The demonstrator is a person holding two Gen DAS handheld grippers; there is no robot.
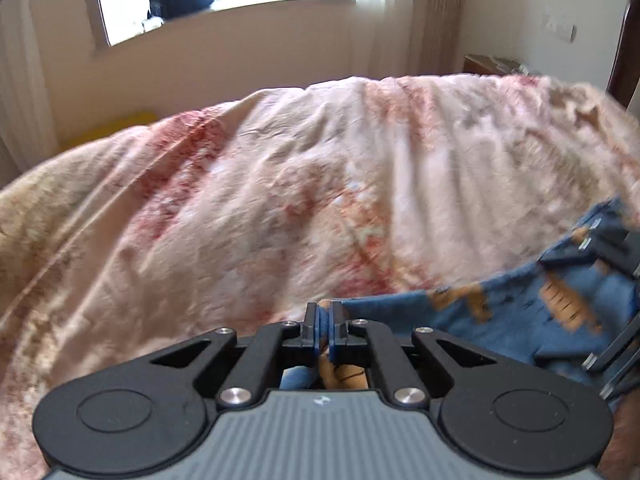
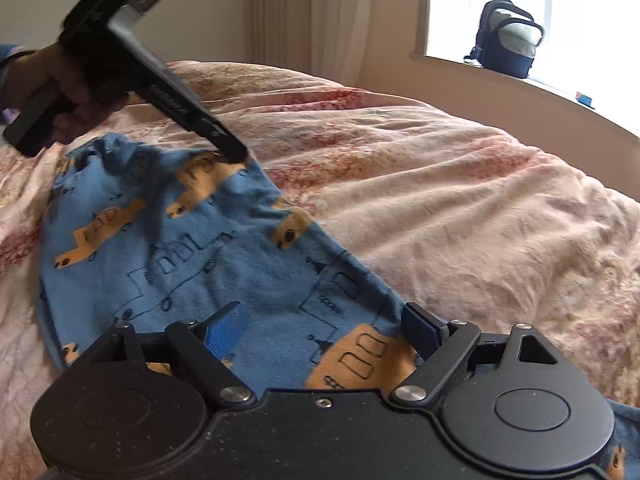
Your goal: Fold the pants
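**Blue printed pants, one corner gripped, on bed**

Pants [image 2: 192, 264]: laid on the pink floral bedspread [image 2: 460, 200], long axis running from the near right gripper [image 2: 324, 320] away to the left gripper [image 2: 236, 154]. The far edge is pinched shut in the left gripper, judged ready for lifting into a fold. Right gripper: jaws wide, astride the near edge, nothing clamped.

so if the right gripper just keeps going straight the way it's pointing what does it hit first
Most likely the blue pants: the right gripper angles down with open jaws straddling the cloth just ahead. Beyond lies the bed cover. Depth is hard to judge.
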